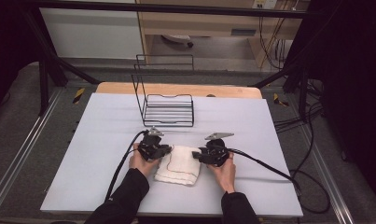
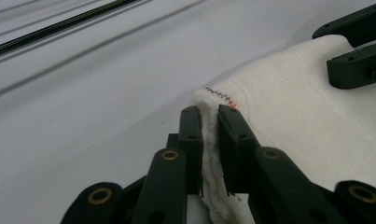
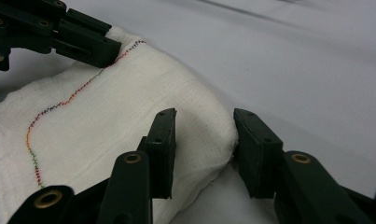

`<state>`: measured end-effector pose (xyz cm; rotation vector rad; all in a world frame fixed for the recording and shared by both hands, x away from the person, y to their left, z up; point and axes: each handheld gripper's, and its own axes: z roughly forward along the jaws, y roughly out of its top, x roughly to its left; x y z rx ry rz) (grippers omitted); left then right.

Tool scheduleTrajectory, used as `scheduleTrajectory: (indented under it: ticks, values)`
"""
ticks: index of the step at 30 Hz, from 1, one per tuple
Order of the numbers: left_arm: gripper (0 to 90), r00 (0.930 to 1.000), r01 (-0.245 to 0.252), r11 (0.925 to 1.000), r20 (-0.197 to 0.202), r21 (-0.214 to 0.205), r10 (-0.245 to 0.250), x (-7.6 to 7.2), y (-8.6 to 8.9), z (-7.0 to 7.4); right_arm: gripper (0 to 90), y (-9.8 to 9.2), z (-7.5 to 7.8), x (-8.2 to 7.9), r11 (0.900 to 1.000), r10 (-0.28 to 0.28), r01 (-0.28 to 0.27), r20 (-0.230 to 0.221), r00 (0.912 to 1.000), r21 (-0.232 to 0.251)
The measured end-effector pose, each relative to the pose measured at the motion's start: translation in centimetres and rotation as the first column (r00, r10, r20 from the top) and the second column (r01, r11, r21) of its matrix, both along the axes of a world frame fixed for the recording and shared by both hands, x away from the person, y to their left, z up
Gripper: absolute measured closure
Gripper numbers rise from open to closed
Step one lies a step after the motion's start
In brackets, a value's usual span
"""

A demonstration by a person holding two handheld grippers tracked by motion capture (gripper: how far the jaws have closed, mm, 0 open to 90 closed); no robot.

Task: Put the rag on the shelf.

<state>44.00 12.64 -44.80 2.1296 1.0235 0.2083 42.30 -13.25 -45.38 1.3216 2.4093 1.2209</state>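
A person sat at a table (image 1: 106,140) covered in a pale grey sheet, with both forearms in dark sleeves reaching in from the near edge. Each hand held a black two-jaw gripper with a cable trailing from it.

A folded white cloth (image 1: 178,165) lay flat on the table near the person, between the two hands. A thin line of coloured stitching wandered across its top face.

The left gripper (image 1: 166,150) was at the cloth's left far corner. In the left gripper view, its jaws were clamped tight on a pinched fold of the cloth (image 2: 288,116), with the white fabric squeezed up between the two pads.

The right gripper (image 1: 198,155) was at the cloth's right far corner. In the right gripper view, its jaws straddled that thick folded corner of the cloth (image 3: 129,102), one pad resting on top of the fabric and the other just beside its edge, with a gap between them; the corner was not yet pinched.

Farther back, near the middle of the table, stood a black wire rack (image 1: 168,109) with a tall back frame and a low barred basket. The basket held nothing. It stood well apart from the cloth and both grippers.
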Motion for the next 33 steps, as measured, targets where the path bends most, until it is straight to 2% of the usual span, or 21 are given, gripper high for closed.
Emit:
scheduleTrajectory:
  ticks: [9,14,18,26,33]
  values:
    - [79.0,1.0,0.003,1.0,0.004,-0.007,-0.003,0.0,0.1,-0.1,71.3,0.1,0.0,0.0,0.9996,-0.011,0.012,-0.034,0.9994,0.026]
    - [79.5,0.9999,-0.003,0.9995,-0.016,-0.03,0.002,0.2,0.4,-0.1,77.7,0.1,0.0,0.0,0.9994,-0.012,0.013,-0.028,0.9995,0.033]
    - [80.5,0.9985,-0.016,0.9979,-0.054,-0.063,0.012,0.5,0.7,-0.1,80.1,0.1,0.2,-0.2,0.9992,-0.018,0.019,-0.021,0.9996,0.035]
    - [81.6,0.9997,-0.025,0.995,-0.005,-0.097,0.024,-0.2,1.1,0.2,81.1,0.0,0.6,-0.6,0.998,-0.035,0.035,0.003,0.9994,0.052]
    - [81.8,0.9985,-0.02,0.9916,0.048,-0.128,0.026,-1.1,1.4,0.9,81.1,-0.2,1.3,-1.2,0.996,-0.031,0.026,0.054,0.9981,0.086]
